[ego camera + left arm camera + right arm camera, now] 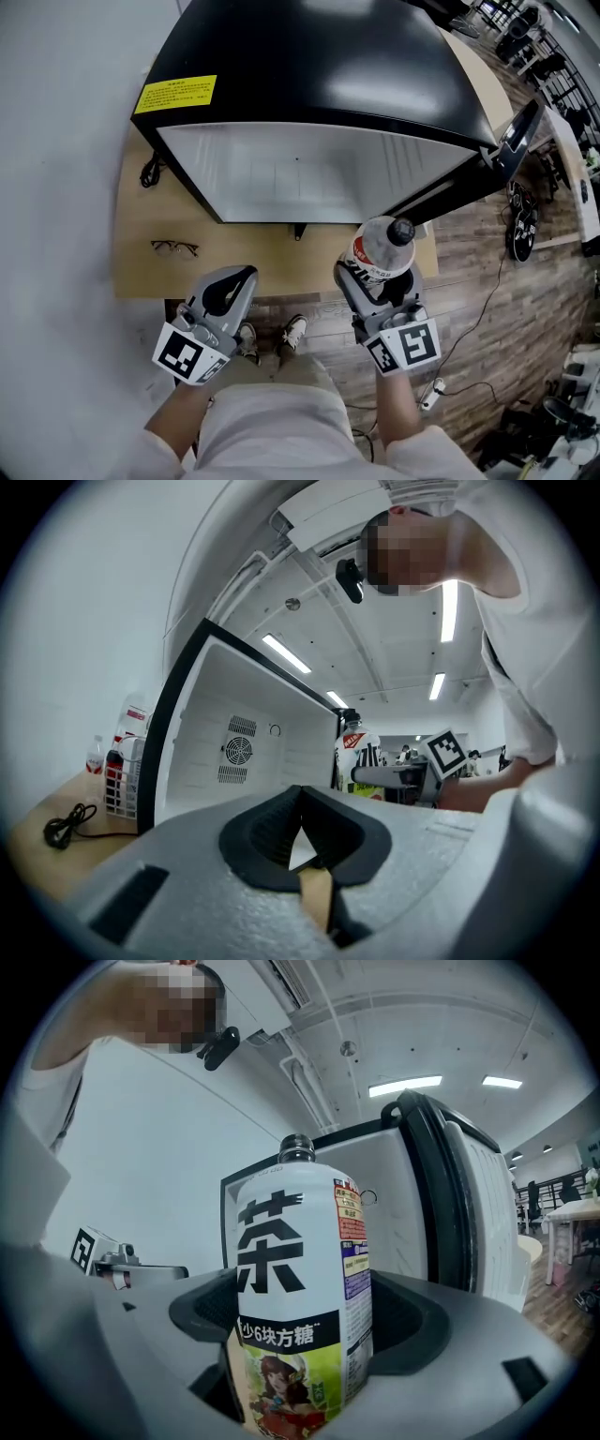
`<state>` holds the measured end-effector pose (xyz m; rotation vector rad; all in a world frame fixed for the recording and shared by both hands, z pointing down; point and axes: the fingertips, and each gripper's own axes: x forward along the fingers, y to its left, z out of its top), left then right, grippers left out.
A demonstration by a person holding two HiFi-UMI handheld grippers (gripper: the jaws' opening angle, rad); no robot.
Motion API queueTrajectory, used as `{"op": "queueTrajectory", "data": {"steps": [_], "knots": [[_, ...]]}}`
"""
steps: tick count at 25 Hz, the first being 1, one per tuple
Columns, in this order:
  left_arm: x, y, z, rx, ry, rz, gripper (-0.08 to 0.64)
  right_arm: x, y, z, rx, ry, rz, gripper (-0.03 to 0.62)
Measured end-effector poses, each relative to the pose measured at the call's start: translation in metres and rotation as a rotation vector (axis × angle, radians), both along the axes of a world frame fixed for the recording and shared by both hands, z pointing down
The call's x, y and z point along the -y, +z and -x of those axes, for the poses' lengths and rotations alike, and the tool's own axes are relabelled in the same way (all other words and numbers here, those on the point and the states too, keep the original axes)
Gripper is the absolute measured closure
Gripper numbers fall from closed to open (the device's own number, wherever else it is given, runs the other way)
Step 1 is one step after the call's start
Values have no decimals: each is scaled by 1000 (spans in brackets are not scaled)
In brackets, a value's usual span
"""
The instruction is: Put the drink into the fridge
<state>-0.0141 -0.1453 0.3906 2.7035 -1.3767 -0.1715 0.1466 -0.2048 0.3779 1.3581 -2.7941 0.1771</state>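
Observation:
A drink bottle [380, 248] with a white label and a black cap stands upright in my right gripper [375, 274], which is shut on it. It is in front of the open black fridge [309, 56], near the right end of the white interior [300, 173]. In the right gripper view the bottle [300, 1279] fills the space between the jaws, with the fridge cavity behind it. My left gripper [236, 279] hangs to the left, shut and empty, its jaws meeting at the tip [300, 794]. From there I see the white interior [248, 752] and the held bottle [360, 757].
The fridge door [511, 136] swings out to the right. The fridge rests on a wooden table [141, 272] with a pair of glasses [174, 247] and a black cable [150, 171]. A wire basket [122, 775] with bottles stands left of the fridge.

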Motion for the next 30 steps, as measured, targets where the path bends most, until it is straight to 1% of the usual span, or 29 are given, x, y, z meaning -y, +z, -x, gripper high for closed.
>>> {"op": "queueTrajectory", "data": {"steps": [4,13,19,25,30], "knots": [[4,8,4,-14,-26,0,546,20,13,2,10,0,5,189],[19,20,11,-3,-75,0,546,62,31,16,41,-34,0,190],[24,24,4,8,-84,-6,546,84,48,23,12,-49,-21,190],[25,48,-2,4,-89,42,546,109,69,29,-5,-61,-37,190],[27,75,-8,-10,-90,60,546,126,78,36,12,-58,-65,190]]}}
